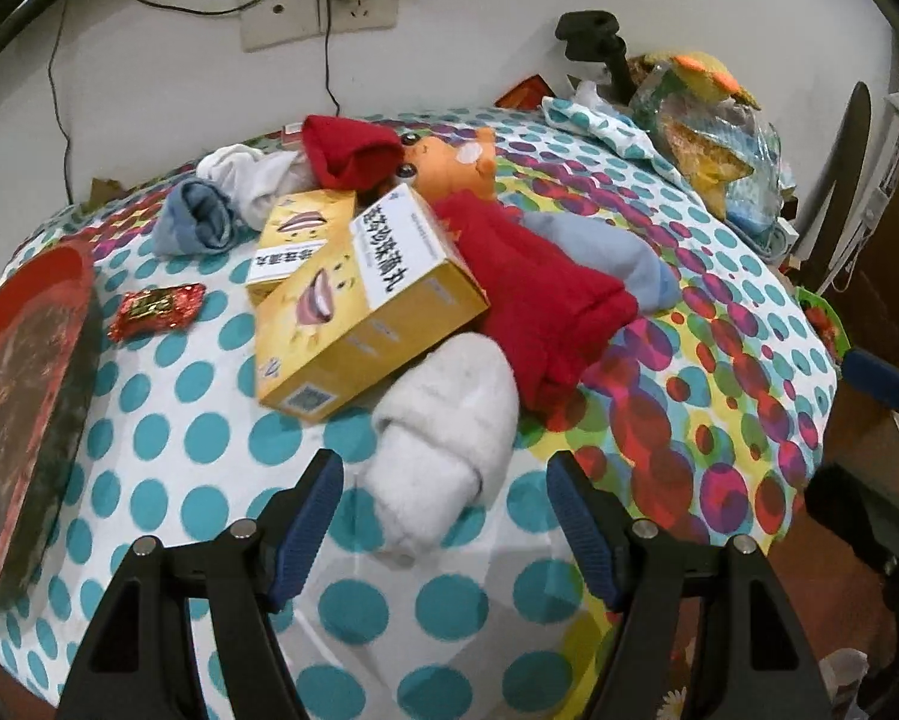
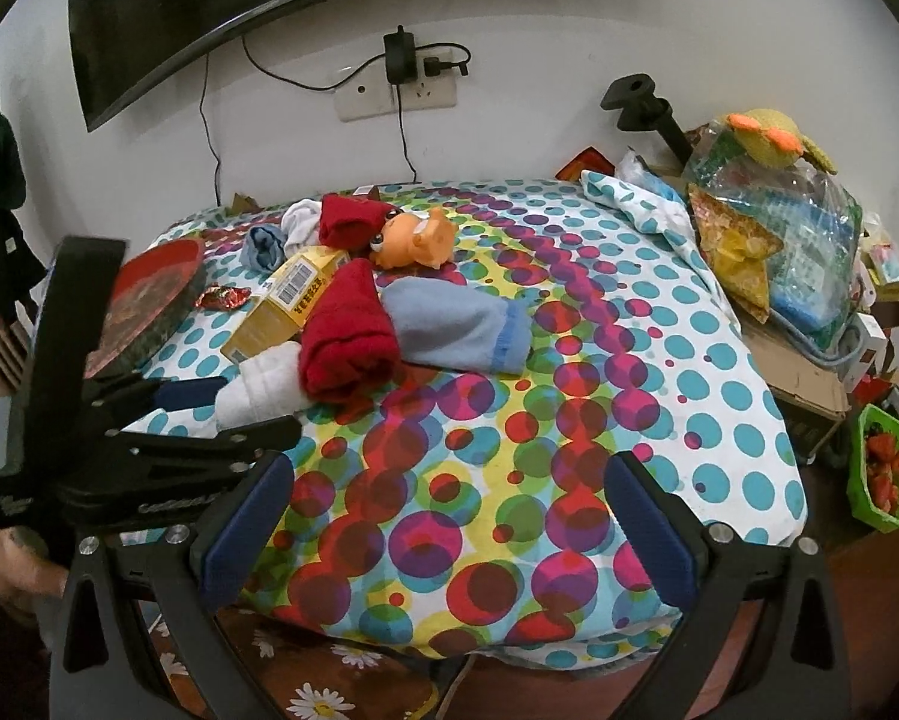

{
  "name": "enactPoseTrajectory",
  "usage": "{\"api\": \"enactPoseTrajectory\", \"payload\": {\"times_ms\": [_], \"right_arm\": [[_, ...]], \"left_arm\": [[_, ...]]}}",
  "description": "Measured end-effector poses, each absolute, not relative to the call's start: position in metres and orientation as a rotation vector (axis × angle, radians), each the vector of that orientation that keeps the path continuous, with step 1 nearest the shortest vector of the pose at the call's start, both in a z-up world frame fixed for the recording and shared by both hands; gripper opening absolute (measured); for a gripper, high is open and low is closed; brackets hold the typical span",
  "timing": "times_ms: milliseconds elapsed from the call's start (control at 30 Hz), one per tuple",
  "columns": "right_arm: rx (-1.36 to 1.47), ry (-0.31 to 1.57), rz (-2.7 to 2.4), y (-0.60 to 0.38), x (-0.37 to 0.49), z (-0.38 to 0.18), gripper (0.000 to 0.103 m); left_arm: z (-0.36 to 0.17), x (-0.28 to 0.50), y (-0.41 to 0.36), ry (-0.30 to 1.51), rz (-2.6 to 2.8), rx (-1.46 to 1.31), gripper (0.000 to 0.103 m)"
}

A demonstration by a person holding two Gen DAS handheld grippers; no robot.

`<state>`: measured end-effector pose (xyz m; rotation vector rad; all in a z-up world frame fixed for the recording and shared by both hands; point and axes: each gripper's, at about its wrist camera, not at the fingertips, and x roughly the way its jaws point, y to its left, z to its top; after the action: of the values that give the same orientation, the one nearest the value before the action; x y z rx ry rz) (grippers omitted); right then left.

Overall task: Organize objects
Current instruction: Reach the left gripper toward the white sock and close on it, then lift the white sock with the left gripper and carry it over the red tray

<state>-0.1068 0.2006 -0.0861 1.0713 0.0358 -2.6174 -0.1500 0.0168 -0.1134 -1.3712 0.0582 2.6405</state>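
On my left wrist view, the left hand-held gripper (image 1: 443, 507) gapes wide, empty, around the near end of a white sock (image 1: 449, 432) beside the yellow box (image 1: 359, 306).

From the right wrist, the right hand-held gripper (image 2: 446, 510) hangs wide and empty above the spotted desk (image 2: 569, 420), with the socks well ahead.

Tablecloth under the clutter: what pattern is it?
The tablecloth is white with teal dots, turning to overlapping multicoloured circles in the middle; clearest in the right wrist view.

Dotted table (image 2: 719, 372): socks (image 2: 455, 327), box (image 1: 359, 306), toy (image 2: 413, 240).
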Motion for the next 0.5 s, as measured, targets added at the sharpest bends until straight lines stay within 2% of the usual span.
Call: {"api": "enactPoseTrajectory", "payload": {"times_ms": [133, 300, 333, 367, 433, 500], "right_arm": [[1.069, 0.055, -2.621, 0.201, -0.107, -0.088, 0.103], [1.077, -0.009, -2.604, 0.207, -0.11, -0.09, 0.103], [1.08, -0.023, -2.602, 0.208, -0.111, -0.091, 0.103], [1.084, -0.029, -2.603, 0.209, -0.111, -0.092, 0.103], [1.095, -0.033, -2.604, 0.21, -0.112, -0.094, 0.103], [1.106, -0.037, -2.601, 0.21, -0.113, -0.097, 0.103]], "left_arm": [[-0.119, -0.16, 0.017, 0.03, 2.64, -1.383, 0.072], [-0.121, -0.166, 0.014, -0.013, 2.644, -1.376, 0.071], [-0.121, -0.166, 0.015, 0.003, 2.642, -1.372, 0.068], [-0.121, -0.167, 0.015, 0.033, 2.649, -1.368, 0.057], [-0.121, -0.167, 0.016, 0.07, 2.653, -1.351, 0.045], [-0.12, -0.167, 0.015, 0.056, 2.645, -1.344, 0.041]]}}
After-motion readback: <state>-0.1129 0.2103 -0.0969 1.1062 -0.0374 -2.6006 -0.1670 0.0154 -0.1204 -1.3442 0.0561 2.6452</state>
